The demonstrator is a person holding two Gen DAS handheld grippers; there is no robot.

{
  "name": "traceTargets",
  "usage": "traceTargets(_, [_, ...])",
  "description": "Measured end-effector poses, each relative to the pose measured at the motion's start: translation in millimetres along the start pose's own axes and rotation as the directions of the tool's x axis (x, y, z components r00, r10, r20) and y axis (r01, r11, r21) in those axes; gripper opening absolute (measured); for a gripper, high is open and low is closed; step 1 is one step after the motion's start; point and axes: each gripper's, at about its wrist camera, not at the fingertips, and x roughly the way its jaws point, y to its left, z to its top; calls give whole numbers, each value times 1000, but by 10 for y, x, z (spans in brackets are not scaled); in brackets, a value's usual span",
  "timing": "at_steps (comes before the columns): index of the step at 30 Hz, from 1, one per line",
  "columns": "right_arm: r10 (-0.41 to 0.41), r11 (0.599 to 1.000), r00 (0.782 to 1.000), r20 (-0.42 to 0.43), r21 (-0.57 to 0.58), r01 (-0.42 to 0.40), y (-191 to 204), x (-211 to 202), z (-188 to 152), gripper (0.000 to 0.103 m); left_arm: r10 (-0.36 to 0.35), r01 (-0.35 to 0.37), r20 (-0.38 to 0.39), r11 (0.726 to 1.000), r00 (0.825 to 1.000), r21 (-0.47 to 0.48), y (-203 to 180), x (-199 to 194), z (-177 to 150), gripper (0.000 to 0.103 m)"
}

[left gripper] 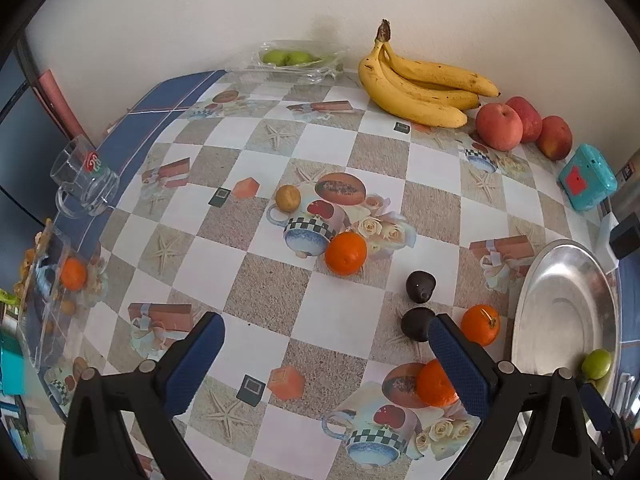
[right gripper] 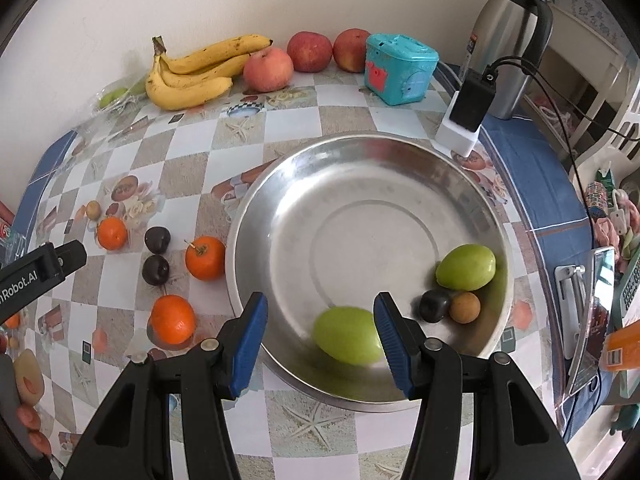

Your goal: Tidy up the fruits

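Right gripper (right gripper: 322, 330) tilted steeply down over the near rim of the shiny round metal dish (right gripper: 280, 184). Fingers apart, nothing clamped. An oval green fruit (right gripper: 346, 340) lies in the dish, lower centre of the right wrist frame, between the fingers and close against the right one; it's blurred, so contact can't be confirmed. Its long axis runs upper-left to lower-right. Looks just dropped or about to be re-gripped.

Already in the dish at lower right: a second green oval fruit (right gripper: 466, 267), a small dark plum (right gripper: 434, 306), a small tan round fruit (right gripper: 464, 307).

Left gripper (left gripper: 326, 344) also points down, fingers spread wide and empty. Nearest loose fruit: a dark plum (left gripper: 416, 324) touching its right finger's tip, and an orange tangerine (left gripper: 434, 384) half hidden behind that finger. Both sit right of the gap, so my read is left hand shifts right first. More fruit loose on the chequered counter (left gripper: 240, 264).
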Motion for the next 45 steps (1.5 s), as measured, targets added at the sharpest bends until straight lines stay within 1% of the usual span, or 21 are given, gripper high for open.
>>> traceTargets(4, [43, 999, 999, -22, 25, -43, -51, 55, -12, 56, -7, 7, -4, 1000, 1000, 15, -34, 6, -9, 103])
traceTargets(6, [44, 998, 999, -29, 35, -43, -77, 71, -13, 56, -4, 4, -2, 1000, 1000, 27, -59, 1, -11, 103])
traceTargets(8, [41, 998, 999, -30, 40, -39, -97, 78, -13, 59, -6, 6, -2, 999, 1000, 36, -81, -1, -14, 103])
traceTargets(9, [42, 998, 999, -31, 46, -41, -109, 81, -13, 62, -9, 9, -3, 999, 1000, 40, -89, -1, -15, 103])
traceTargets(10, [46, 998, 998, -34, 53, -45, -119, 86, -14, 64, -10, 11, -5, 999, 1000, 44, -95, -1, -16, 103])
traceTargets(15, [51, 997, 998, -46, 68, -48, -142, 112, -25, 64, -9, 9, -3, 998, 1000, 55, -116, -7, -18, 103])
traceTargets(17, [52, 996, 998, -48, 74, -48, -150, 115, -30, 66, -9, 9, -2, 998, 1000, 55, -114, -13, -17, 103])
traceTargets(19, [65, 995, 997, -45, 83, -61, -162, 116, -36, 81, -8, 8, -2, 998, 1000, 56, -110, -13, -17, 103])
traceTargets(20, [79, 993, 996, -38, 86, -75, -168, 113, -37, 83, -8, 8, -3, 998, 1000, 56, -107, -13, -17, 103])
traceTargets(22, [106, 990, 994, -37, 95, -102, -182, 117, -37, 94, -8, 8, -2, 998, 1000, 57, -107, -15, -15, 103])
traceTargets(23, [111, 990, 993, -35, 97, -107, -180, 118, -34, 96, -7, 7, -2, 998, 1000, 57, -107, -16, -15, 103])
traceTargets(27, [133, 987, 990, -43, 100, -128, -163, 137, -32, 96, -9, 9, -3, 998, 1000, 59, -92, -26, -9, 103])
traceTargets(32, [122, 988, 992, -42, 96, -117, -137, 111, -29, 96, -12, 12, -2, 998, 1000, 59, -65, -43, 0, 103])
traceTargets(38, [113, 989, 993, -43, 100, -108, -100, 94, -28, 96, 3, -3, 4, 997, 1000, 78, 28, -60, 20, 103])
traceTargets(40, [110, 990, 993, -44, 95, -106, -76, 90, -27, 96, 18, -19, 13, 996, 1000, 89, 74, -63, 29, 103])
traceTargets(42, [111, 990, 993, -42, 87, -107, -28, 83, -30, 96, 48, -50, 23, 994, 999, 100, 136, -58, 43, 103])
traceTargets(45, [138, 989, 989, -47, 65, -134, 110, 82, -49, 96, 77, -79, 26, 993, 997, 89, 280, -38, 68, 103])
